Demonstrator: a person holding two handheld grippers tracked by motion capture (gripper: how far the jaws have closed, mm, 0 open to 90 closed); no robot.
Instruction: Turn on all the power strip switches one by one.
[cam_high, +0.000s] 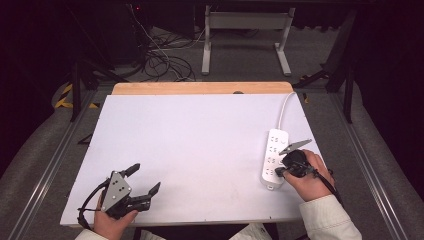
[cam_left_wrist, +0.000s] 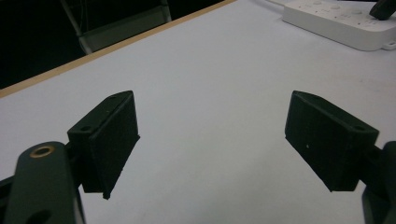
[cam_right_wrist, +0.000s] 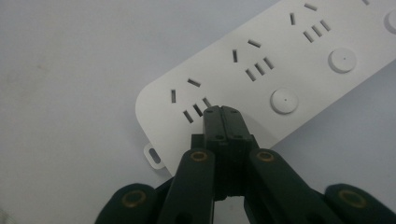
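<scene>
your right gripper (cam_right_wrist: 223, 112) is clenched empty, tips over the near end of the power strip (cam_high: 274, 157) at the table's (cam_high: 190, 150) right, probably to press; your left gripper (cam_high: 141, 181) waits released.

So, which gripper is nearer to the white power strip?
The right gripper. Its shut jaws hang over the near end of the power strip, by the last socket. The left gripper is open at the table's opposite near corner, far from it.
</scene>
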